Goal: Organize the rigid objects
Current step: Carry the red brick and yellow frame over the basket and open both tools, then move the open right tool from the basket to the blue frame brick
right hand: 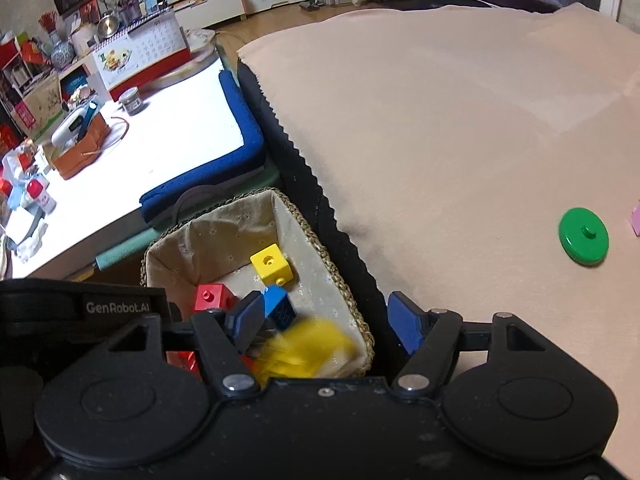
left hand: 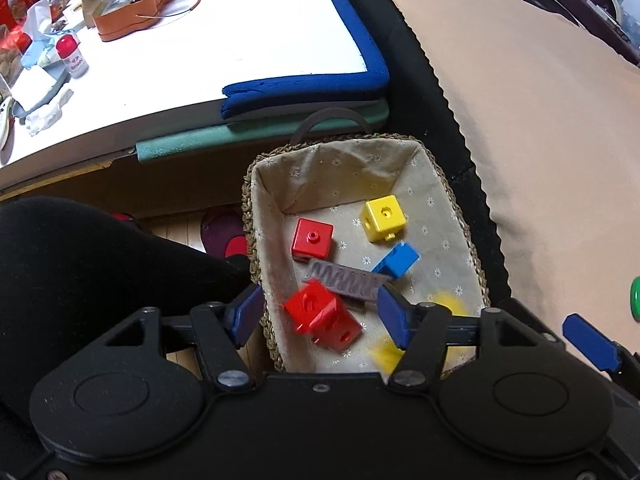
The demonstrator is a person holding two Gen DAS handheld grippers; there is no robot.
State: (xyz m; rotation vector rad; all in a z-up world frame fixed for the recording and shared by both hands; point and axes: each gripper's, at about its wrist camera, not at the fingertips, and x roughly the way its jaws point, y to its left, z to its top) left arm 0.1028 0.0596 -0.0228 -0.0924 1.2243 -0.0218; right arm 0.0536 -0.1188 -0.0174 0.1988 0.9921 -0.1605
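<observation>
1. left gripper [left hand: 320, 316]: jaws parted, pointing steeply down over the near end of the basket; a blurred red block [left hand: 322, 318] lies between the blue pads without either pad pressing on it.
2. right gripper [right hand: 326, 326]: jaws parted, nothing clamped; its left pad overlaps the basket interior, its right pad stands outside the rim over the dark edge of the cushion.
3. basket [left hand: 460, 216]: woven rim, flower-print cloth lining, dark handle at the far end; it sits between the low table and the cushion.
4. contents, far end: yellow cube [left hand: 384, 218], red cube [left hand: 312, 238], blue block [left hand: 396, 260], and a grey ridged piece [left hand: 348, 280] lying flat just before the red block.
5. blurred yellow piece [right hand: 312, 348]: a smear at the near end of the basket below the right gripper; its shape cannot be told.
6. green disc [right hand: 584, 236]: flat on the beige cloth [right hand: 440, 120], well apart from the basket.
7. low table [left hand: 200, 60]: white top with blue foam edging, bearing an orange box, a small jar and a red-capped bottle.
8. dark clothed leg [left hand: 80, 260]: just left of the basket.
</observation>
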